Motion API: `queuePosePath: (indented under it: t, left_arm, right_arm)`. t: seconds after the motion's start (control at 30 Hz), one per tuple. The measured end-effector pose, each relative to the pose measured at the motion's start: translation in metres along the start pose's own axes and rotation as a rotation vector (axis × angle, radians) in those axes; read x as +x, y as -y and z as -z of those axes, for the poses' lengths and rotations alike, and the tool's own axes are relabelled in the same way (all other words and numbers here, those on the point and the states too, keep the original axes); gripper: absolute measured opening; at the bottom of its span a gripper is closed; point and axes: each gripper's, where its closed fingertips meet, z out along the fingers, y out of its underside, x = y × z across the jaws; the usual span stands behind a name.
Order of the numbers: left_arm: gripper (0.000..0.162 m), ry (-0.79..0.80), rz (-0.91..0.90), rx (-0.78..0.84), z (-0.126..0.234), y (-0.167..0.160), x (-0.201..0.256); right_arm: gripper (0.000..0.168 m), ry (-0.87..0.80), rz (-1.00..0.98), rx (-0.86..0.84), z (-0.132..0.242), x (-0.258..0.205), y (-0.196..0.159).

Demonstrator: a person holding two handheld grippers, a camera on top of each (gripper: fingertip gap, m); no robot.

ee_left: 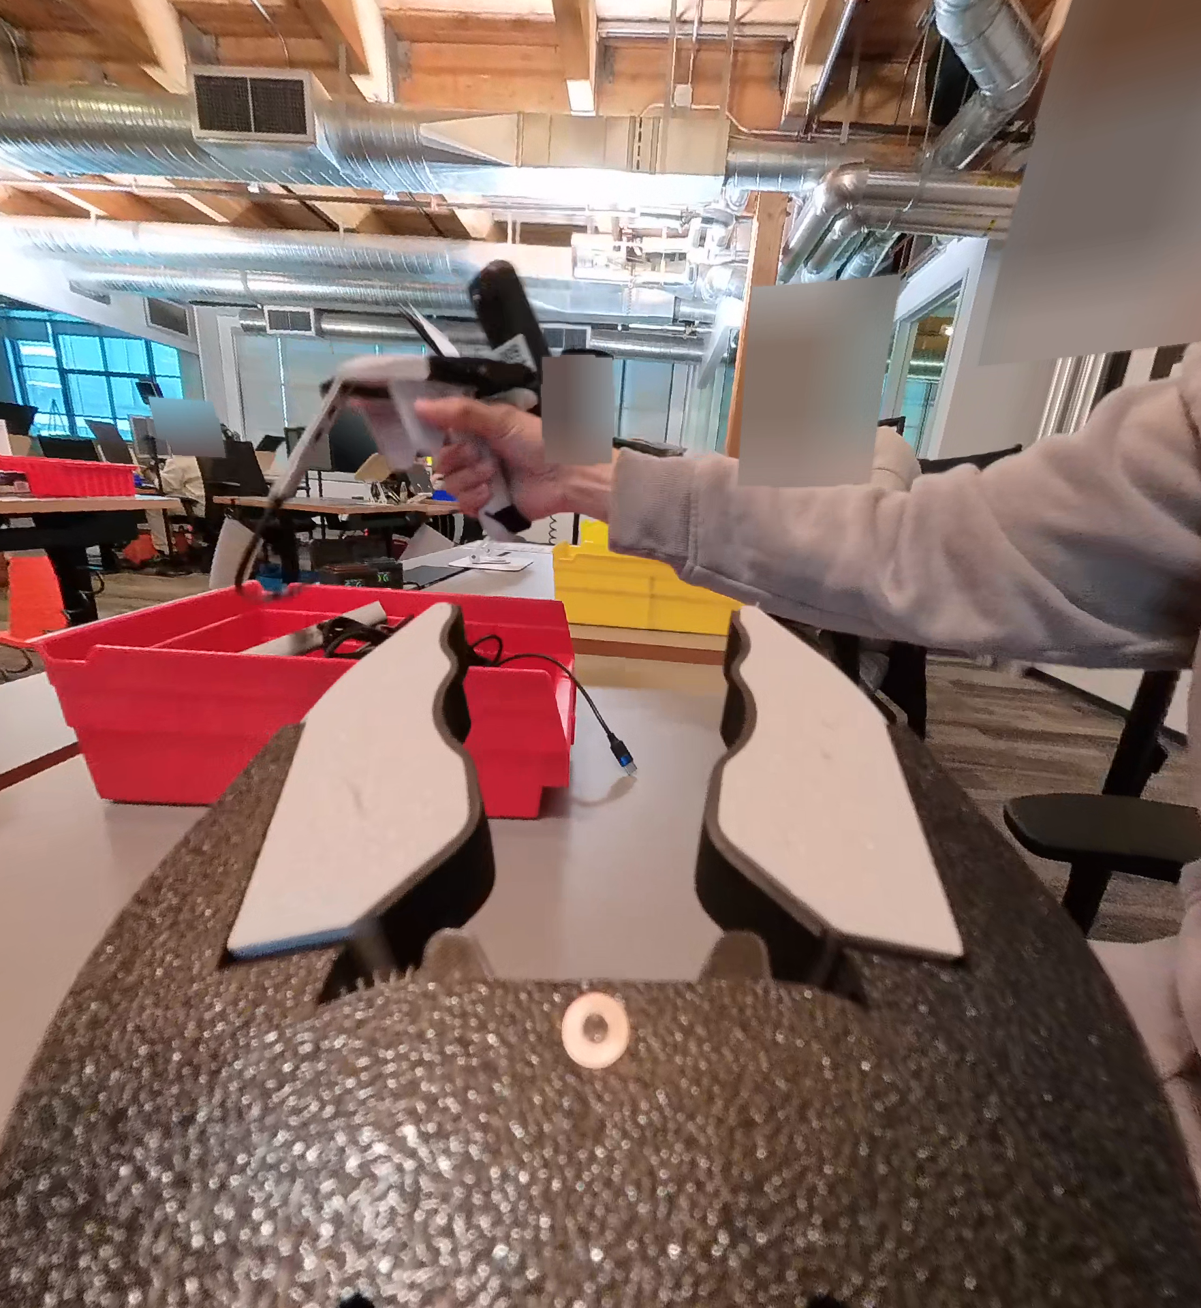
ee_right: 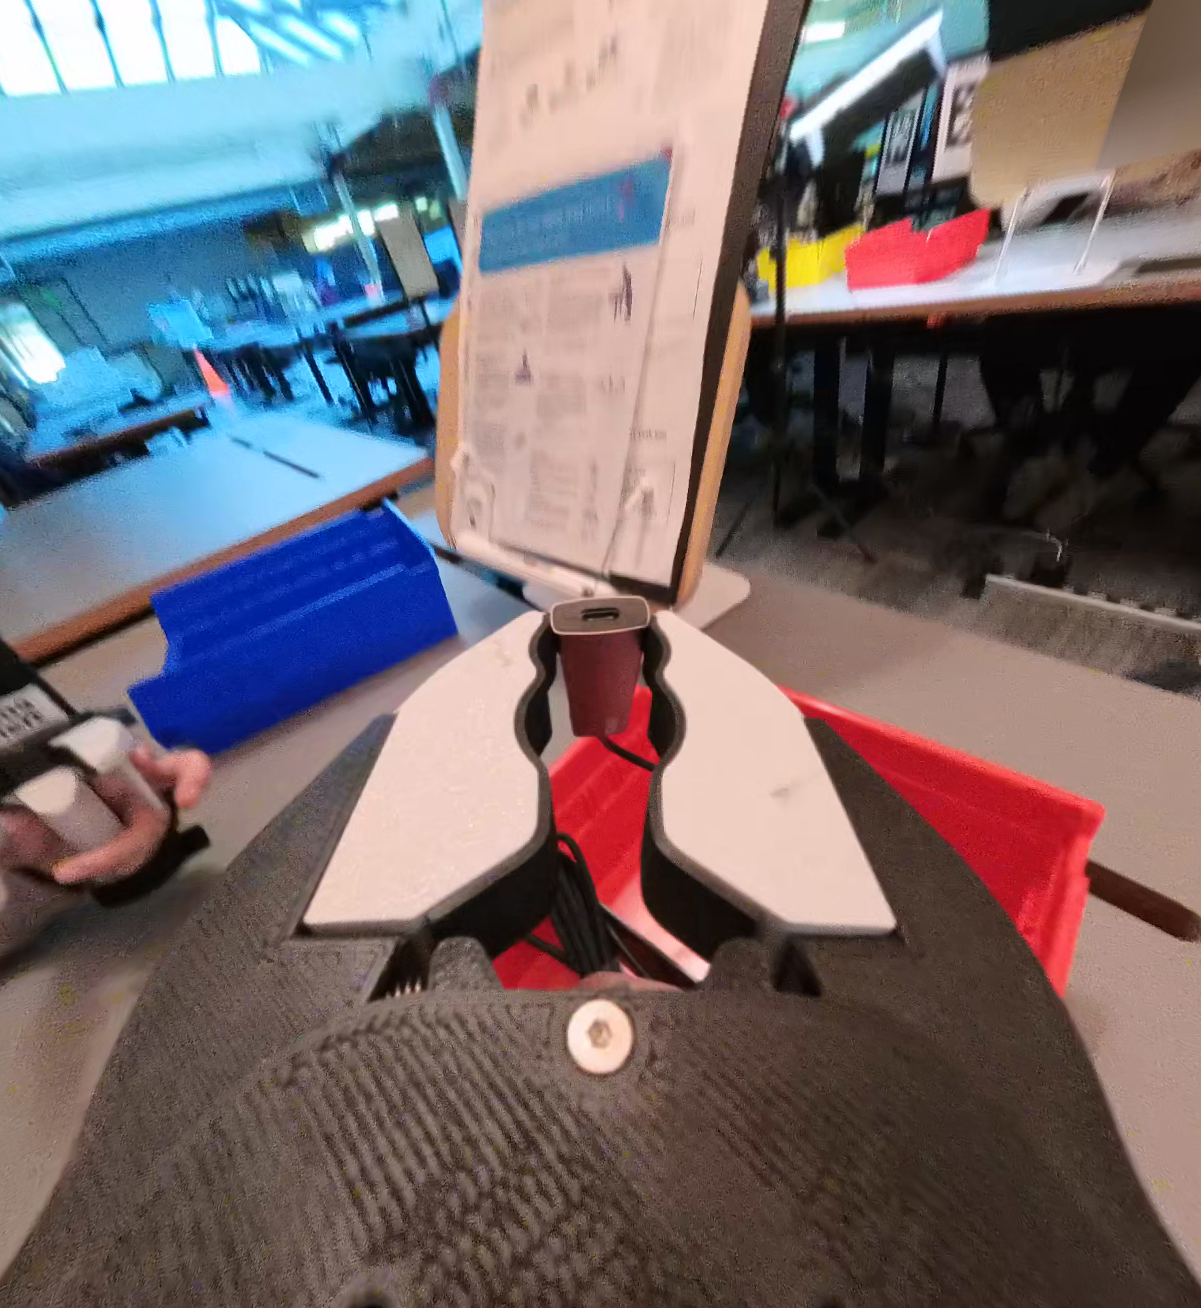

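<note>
Right wrist view: blue bin (leftward), document stand ahead

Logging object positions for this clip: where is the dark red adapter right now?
In the right wrist view, the dark red adapter sits clamped between the right gripper fingertips, raised above the red bin.

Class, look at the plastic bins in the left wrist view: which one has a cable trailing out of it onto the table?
The red bin nearest the open left claw. Its black cable hangs over the rim onto the table; the yellow bins behind show none.
</note>
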Motion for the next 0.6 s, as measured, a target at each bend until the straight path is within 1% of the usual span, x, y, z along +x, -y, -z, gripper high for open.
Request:
queuePosePath:
  t: [0.07,0.1,0.17,0.23,0.27,0.3,0.37,0.4,0.47,0.5,0.57,0.6]
  left_arm:
    - [0.07,-0.012,0.005,-0.011,-0.002,-0.004,0.002]
    - [0.07,-0.015,0.005,-0.017,-0.004,-0.005,0.003]
    - [0.069,-0.026,0.003,-0.032,-0.006,-0.009,0.006]
    - [0.069,-0.035,0.008,-0.044,-0.007,-0.012,0.008]
    - [0.069,-0.034,0.012,-0.044,-0.008,-0.013,0.008]
    - [0.069,-0.036,0.016,-0.04,-0.008,-0.013,0.008]
    - [0.068,-0.044,0.027,-0.033,-0.008,-0.011,0.009]
    - [0.068,-0.044,0.028,-0.031,-0.008,-0.011,0.009]
    - [0.068,-0.044,0.024,-0.026,-0.007,-0.009,0.009]
    - [0.067,-0.042,0.024,-0.023,-0.006,-0.008,0.009]
    - [0.067,-0.04,0.028,-0.023,-0.005,-0.007,0.008]
    - [0.067,-0.037,0.028,-0.027,-0.005,-0.008,0.007]
  right_arm:
    - [0.024,-0.054,0.034,-0.114,-0.018,0.01,-0.03]
    - [0.024,-0.12,0.064,-0.18,-0.025,0.02,-0.044]
    - [0.027,-0.209,0.14,-0.342,-0.037,0.035,-0.075]
    - [0.031,-0.243,0.175,-0.537,-0.042,0.041,-0.107]
    - [0.044,-0.264,0.198,-0.596,-0.041,0.044,-0.116]
    - [0.053,-0.293,0.218,-0.625,-0.038,0.047,-0.119]
    - [0.062,-0.307,0.243,-0.631,-0.029,0.043,-0.114]
    - [0.063,-0.334,0.241,-0.62,-0.021,0.043,-0.108]
    - [0.069,-0.397,0.18,-0.606,0.009,0.033,-0.097]
    - [0.071,-0.405,0.13,-0.575,0.026,0.019,-0.093]
    - [0.062,-0.4,0.024,-0.489,0.064,-0.019,-0.096]
    - [0.057,-0.419,-0.022,-0.461,0.086,-0.036,-0.107]
